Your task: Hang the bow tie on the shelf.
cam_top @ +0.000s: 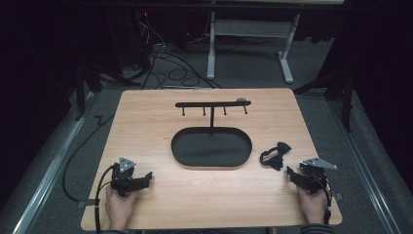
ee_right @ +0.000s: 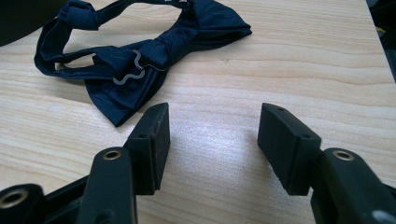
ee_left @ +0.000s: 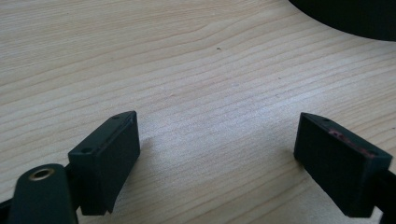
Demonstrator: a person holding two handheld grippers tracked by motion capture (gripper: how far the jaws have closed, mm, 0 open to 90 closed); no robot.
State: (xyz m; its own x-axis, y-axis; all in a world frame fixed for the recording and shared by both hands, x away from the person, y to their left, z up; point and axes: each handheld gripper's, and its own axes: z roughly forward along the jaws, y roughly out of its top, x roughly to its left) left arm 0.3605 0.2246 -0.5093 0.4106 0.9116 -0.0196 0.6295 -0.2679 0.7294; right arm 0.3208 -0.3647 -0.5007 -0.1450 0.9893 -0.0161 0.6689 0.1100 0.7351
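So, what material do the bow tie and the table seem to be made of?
Bow tie: dark navy woven fabric, probably satin-like, given its soft sheen and folds; its hook looks like bent metal wire. Table: light wood or wood-look laminate, matte, with visible grain lines.

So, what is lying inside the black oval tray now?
Nothing: the black oval tray shows a bare dark floor. The bow tie lies on the table beside it. The rack stands at its far edge.

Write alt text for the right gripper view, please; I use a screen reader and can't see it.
A dark navy bow tie with a small metal hook lies on a light wooden table, just beyond the open right gripper. The gripper's two black jaws rise from the bottom edge with bare wood between them, touching nothing.
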